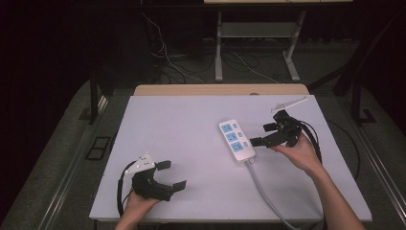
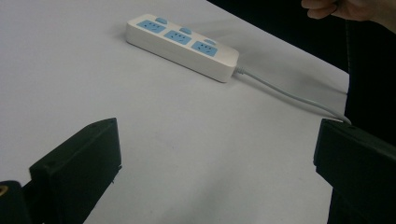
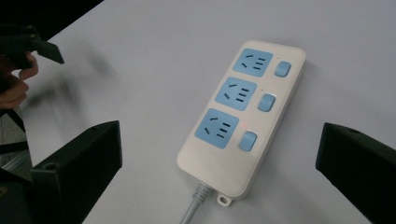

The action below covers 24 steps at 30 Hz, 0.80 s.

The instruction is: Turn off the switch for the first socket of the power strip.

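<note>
The white table carries a three-socket power strip right of centre in the high view, cord trailing to the lower right. The right gripper, jaws spread, hovers just beside it; it should approach squarely over one blue rocker switch. The left gripper, also spread, waits at lower left.

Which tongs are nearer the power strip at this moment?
Right. The right tongs sit open just beside the power strip, at its right edge. The left tongs, also open, are well off toward the table's near left.
</note>
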Available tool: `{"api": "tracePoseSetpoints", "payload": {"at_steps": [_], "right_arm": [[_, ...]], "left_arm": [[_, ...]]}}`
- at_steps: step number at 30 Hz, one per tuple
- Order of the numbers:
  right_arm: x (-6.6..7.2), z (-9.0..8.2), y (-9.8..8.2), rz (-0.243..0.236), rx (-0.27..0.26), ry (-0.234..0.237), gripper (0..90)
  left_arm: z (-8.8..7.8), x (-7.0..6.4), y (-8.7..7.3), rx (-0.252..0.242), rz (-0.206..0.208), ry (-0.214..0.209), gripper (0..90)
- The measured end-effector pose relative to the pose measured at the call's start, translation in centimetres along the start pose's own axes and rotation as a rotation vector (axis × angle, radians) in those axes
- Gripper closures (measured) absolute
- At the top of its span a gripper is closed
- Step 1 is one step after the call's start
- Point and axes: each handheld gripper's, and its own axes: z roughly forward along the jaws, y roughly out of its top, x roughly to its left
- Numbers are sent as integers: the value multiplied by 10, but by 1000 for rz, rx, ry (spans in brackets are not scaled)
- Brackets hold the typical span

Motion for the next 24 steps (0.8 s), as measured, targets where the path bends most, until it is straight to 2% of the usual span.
{"api": "tracePoseSetpoints", "payload": {"at_steps": [6,7,11,12,15,22,23,24], "right_arm": [[-11,7,0,38,10,-13,2],[-14,9,0,47,15,-12,41],[-17,12,0,54,18,-10,70],[-17,14,0,53,20,-6,209],[-18,15,0,51,12,-13,236],[-22,21,-1,63,17,-20,409],[-23,22,-2,64,15,-31,477],[-23,22,-2,64,15,-31,477]], "left_arm": [[0,0,0,-2,-2,0,0],[0,1,0,-2,-2,0,0],[0,1,0,-1,-2,-1,0],[0,1,0,-1,-1,-1,0],[0,1,0,1,4,-6,0],[-1,2,0,-4,-1,-1,0],[-1,2,-1,-4,-2,1,0],[-1,2,-1,-4,-3,2,0]]}}
